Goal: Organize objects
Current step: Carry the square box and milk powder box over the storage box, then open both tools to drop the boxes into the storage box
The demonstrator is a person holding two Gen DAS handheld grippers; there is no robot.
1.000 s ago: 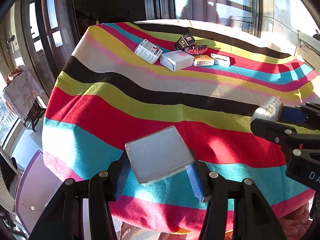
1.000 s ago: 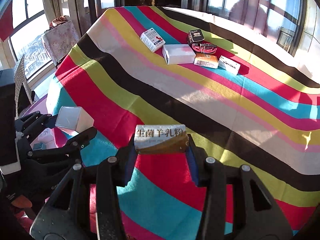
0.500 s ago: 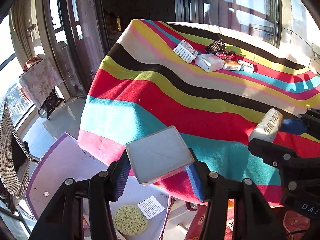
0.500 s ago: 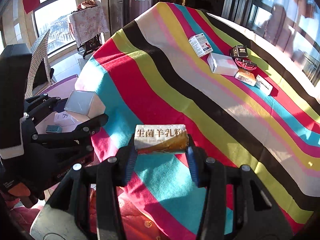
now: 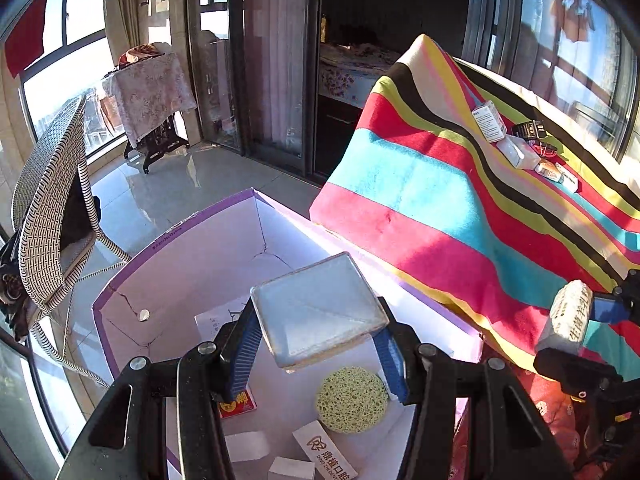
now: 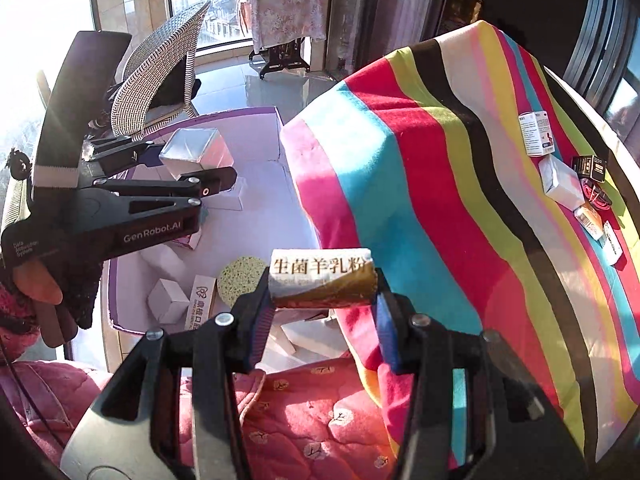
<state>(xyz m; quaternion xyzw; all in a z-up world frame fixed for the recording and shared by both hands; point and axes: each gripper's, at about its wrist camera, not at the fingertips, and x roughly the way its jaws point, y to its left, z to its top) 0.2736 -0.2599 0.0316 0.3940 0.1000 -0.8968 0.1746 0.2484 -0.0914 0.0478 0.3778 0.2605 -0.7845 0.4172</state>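
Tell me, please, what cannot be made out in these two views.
- Left wrist view: the silver box and the left gripper hide part of the purple box's floor.
- Both views: print on the small boxes on the striped cloth is too small.
- Right wrist view: the sachet covers items below.

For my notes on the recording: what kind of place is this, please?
Probably a room in a high apartment home: tall windows look out over a city, a woven chair stands on a glossy tiled floor, and a striped cloth covers the table.
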